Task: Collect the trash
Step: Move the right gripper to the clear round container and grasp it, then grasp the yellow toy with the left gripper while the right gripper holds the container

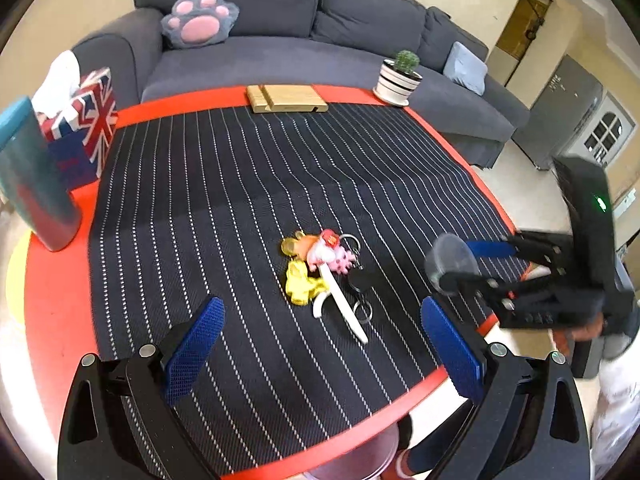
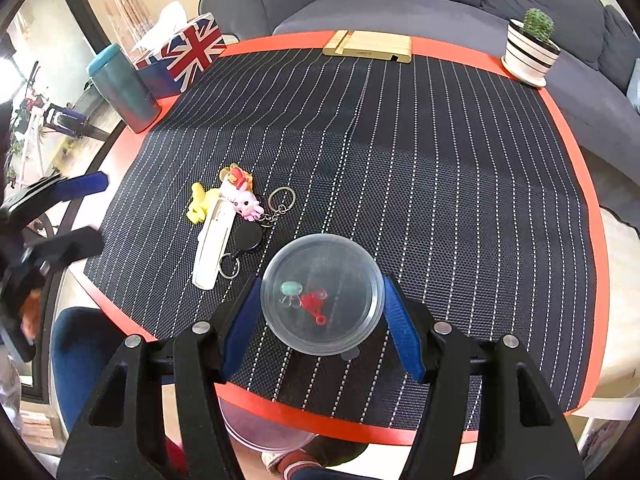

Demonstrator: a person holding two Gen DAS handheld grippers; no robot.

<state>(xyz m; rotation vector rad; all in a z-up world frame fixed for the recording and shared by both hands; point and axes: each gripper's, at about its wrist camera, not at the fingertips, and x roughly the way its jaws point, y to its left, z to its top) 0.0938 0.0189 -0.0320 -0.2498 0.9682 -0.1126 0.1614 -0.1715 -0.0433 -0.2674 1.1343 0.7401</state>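
Note:
My right gripper (image 2: 323,286) is shut on a clear round plastic container (image 2: 340,264), its blue pads (image 2: 402,328) pressing both sides. Small teal and red bits lie inside it. It hangs over the near edge of the striped mat (image 2: 440,200). From the left wrist view this gripper (image 1: 460,266) and the container (image 1: 450,254) show at the right table edge. A pile of trinkets (image 1: 320,268) lies on the mat: a yellow toy, a pink figure keychain, a white strip, a black badge reel with rings. My left gripper (image 1: 320,320) is open just short of that pile (image 2: 232,208).
On the red table's rim (image 1: 56,320) stand a teal cup (image 1: 32,184), a Union Jack tissue box (image 1: 86,120), a wooden stand (image 1: 286,98) and a potted cactus (image 1: 400,78). A grey sofa (image 1: 280,56) lies behind. A clear round object (image 2: 260,432) sits below the near edge.

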